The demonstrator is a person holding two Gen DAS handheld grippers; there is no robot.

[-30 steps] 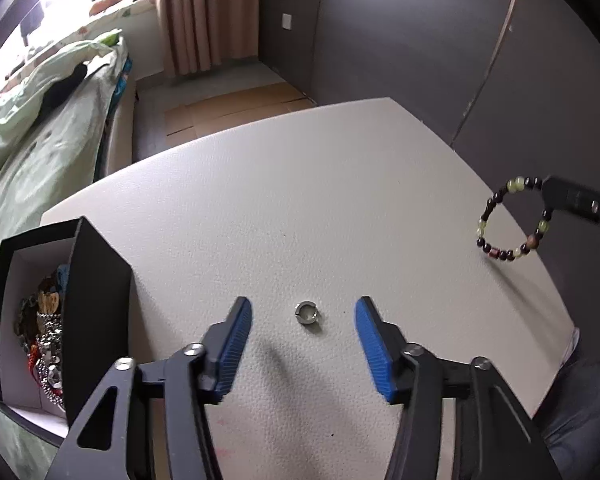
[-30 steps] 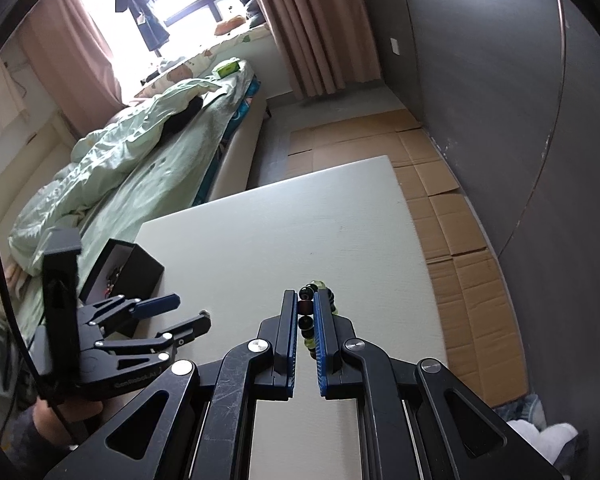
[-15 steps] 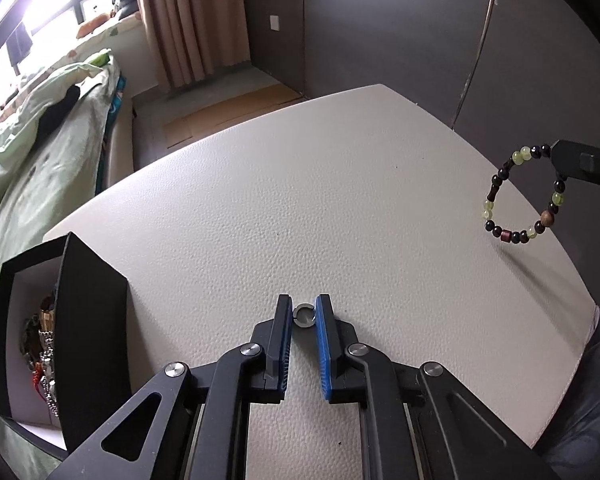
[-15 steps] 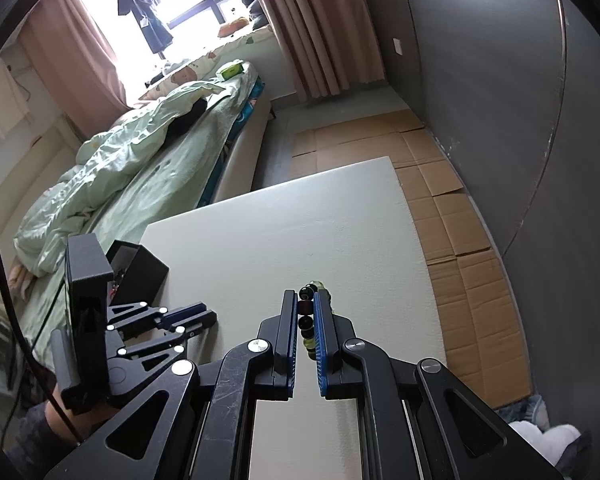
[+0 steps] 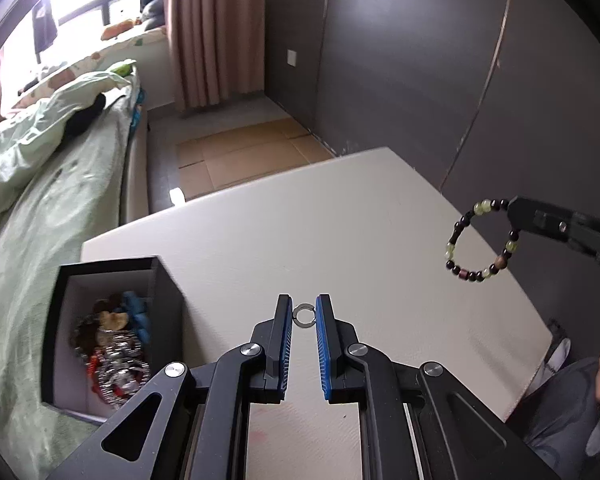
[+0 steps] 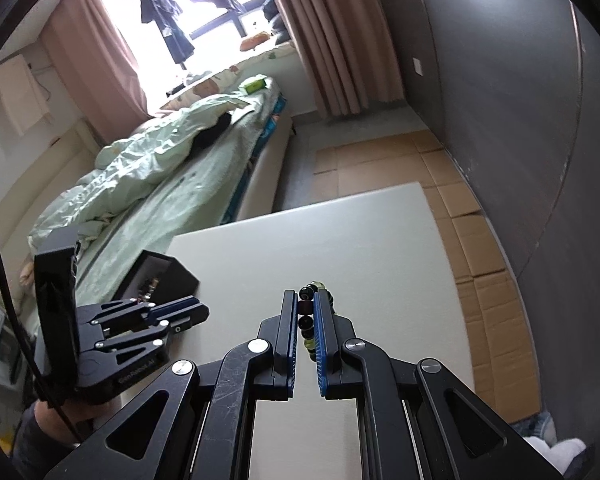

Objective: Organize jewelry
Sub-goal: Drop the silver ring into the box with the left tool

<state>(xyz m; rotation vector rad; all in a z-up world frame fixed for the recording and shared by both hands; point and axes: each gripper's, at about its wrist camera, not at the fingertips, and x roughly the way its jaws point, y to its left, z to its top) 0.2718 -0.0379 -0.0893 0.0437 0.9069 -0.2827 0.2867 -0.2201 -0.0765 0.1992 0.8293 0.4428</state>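
Observation:
My left gripper is shut on a small silver ring and holds it above the white table. My right gripper is shut on a beaded bracelet of dark and pale green beads. The bracelet hangs in the air at the right in the left wrist view. A black jewelry box with several pieces inside stands open at the table's left edge. It also shows in the right wrist view, behind the left gripper.
A bed with a green quilt lies left of the table. Flat cardboard covers the floor beyond and to the right of the table. A dark wall stands behind.
My left gripper closed on the ring and lifted it off the table, with the view tilting up. The right gripper kept hold of the bracelet and stayed about in place.

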